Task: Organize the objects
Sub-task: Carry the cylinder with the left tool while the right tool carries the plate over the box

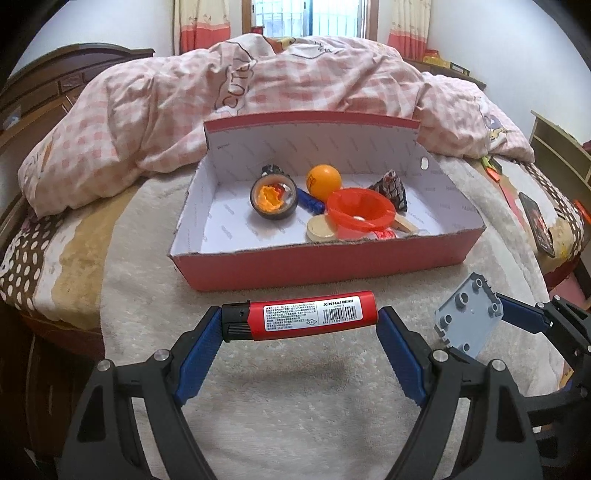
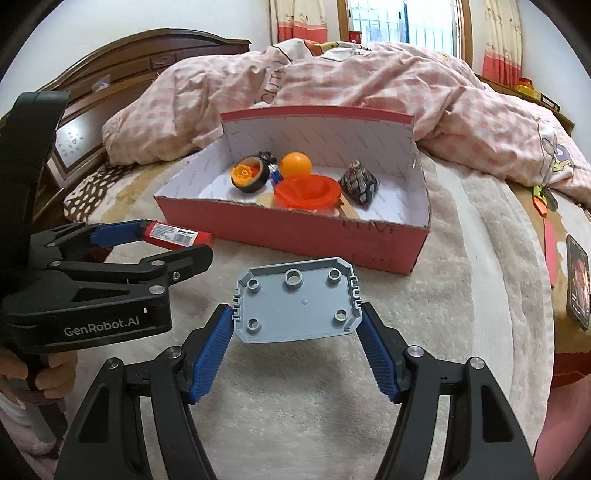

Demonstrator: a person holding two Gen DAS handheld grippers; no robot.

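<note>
Glossy red plastic lighter [image 1: 314, 315]; matt grey plastic plate [image 2: 297, 301]; cardboard box [image 1: 332, 258]; fuzzy blanket [image 1: 295, 387].

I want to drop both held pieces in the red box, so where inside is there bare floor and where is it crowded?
The red box has bare white floor along its left side, between the left wall and the black tape roll. A smaller bare strip lies by the right wall. The middle is crowded: orange ball, red funnel, round wooden disc.

Bed [image 1: 258, 369], pink checked quilt [image 1: 288, 85], barred window [image 1: 310, 18], possibly daylight.
</note>
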